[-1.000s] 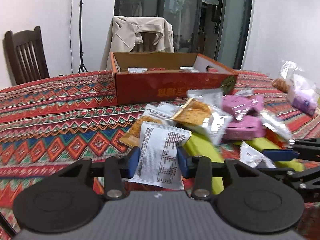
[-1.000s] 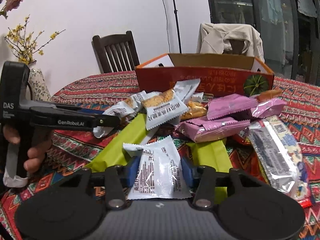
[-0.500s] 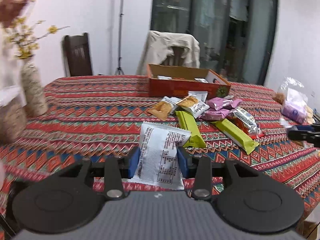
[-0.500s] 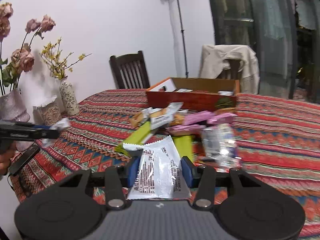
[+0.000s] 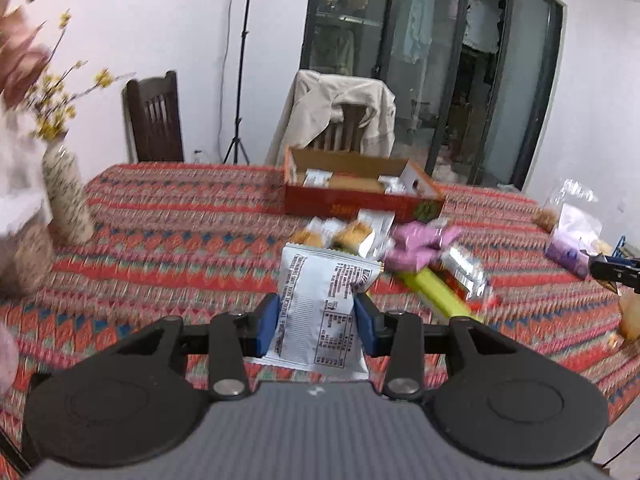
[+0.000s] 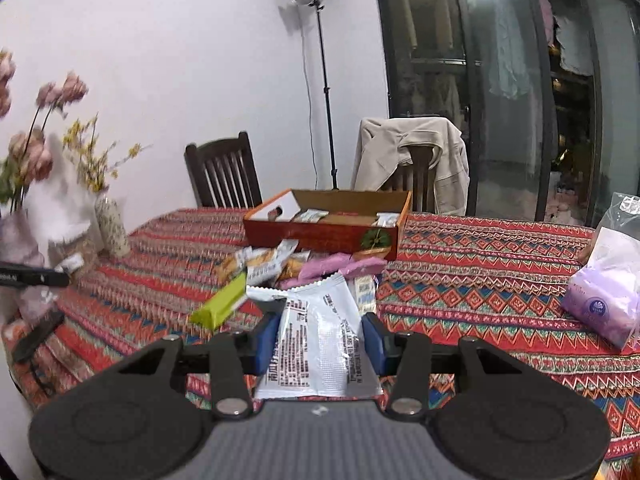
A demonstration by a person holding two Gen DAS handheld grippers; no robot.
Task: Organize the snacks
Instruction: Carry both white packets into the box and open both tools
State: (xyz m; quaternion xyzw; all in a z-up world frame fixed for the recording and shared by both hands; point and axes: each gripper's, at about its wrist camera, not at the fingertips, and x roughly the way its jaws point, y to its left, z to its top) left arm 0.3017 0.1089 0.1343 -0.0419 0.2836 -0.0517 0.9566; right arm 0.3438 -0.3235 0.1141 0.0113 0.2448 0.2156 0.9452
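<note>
My left gripper (image 5: 316, 322) is shut on a white snack packet (image 5: 320, 304) with black print, held above the table. My right gripper (image 6: 320, 340) is shut on another white snack packet (image 6: 320, 336). An open orange cardboard box (image 5: 360, 196) with a few packets inside stands at the far side of the table; it also shows in the right wrist view (image 6: 324, 230). A pile of snacks lies in front of it: pink packets (image 5: 420, 240), a green bar (image 5: 436, 292), orange-filled packets (image 5: 352, 236).
A patterned red tablecloth (image 5: 160, 240) covers the table. A vase with flowers (image 5: 64, 192) stands at the left. A clear bag with a purple pack (image 6: 604, 280) lies at the right. Two chairs (image 6: 224, 172) stand behind the table, one draped with a jacket.
Both grippers have risen and pulled back from the snack pile, each still holding its white packet. The box and pile now look farther away.
</note>
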